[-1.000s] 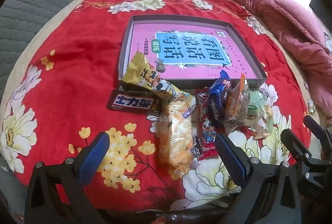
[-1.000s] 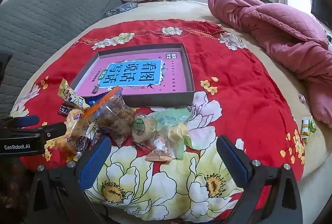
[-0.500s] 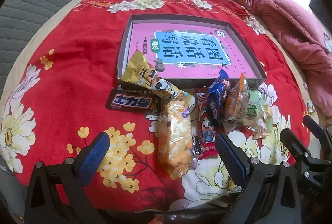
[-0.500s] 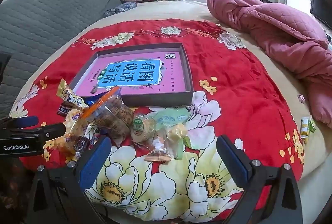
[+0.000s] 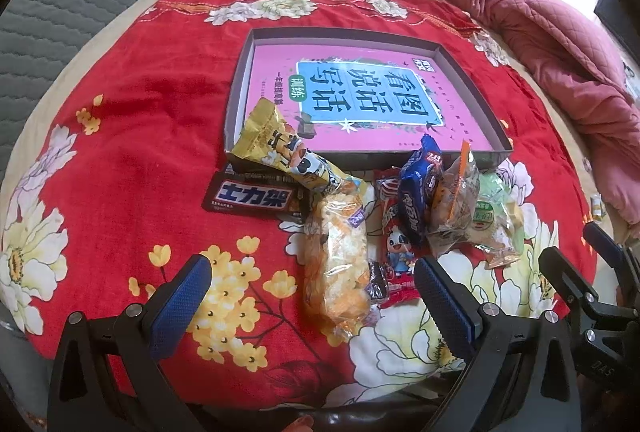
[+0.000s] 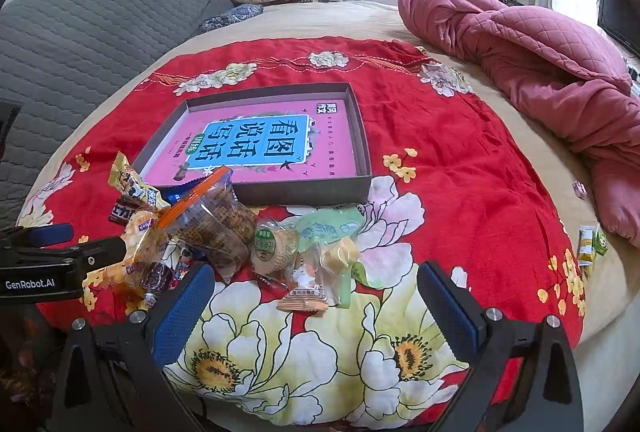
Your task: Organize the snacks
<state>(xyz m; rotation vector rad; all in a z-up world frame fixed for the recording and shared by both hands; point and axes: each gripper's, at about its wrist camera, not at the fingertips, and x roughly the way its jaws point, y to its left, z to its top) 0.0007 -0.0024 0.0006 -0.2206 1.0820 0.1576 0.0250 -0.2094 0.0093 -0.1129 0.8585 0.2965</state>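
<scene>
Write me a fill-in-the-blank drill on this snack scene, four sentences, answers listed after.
1. Both the left gripper and the right gripper have their jaws ____.
2. The shallow box holds no snacks, only a ____ book.
3. The snacks lie piled on a red cloth printed with ____.
4. The yellow packet leans on the box's ____ wall.

Missing words: open; pink; flowers; near

I read 士力架 on the dark bar wrapper [image 5: 253,197], 看图说话写话 upside down on the pink box [image 5: 360,98], GenRobot.AI on the left gripper [image 6: 30,283].
</scene>
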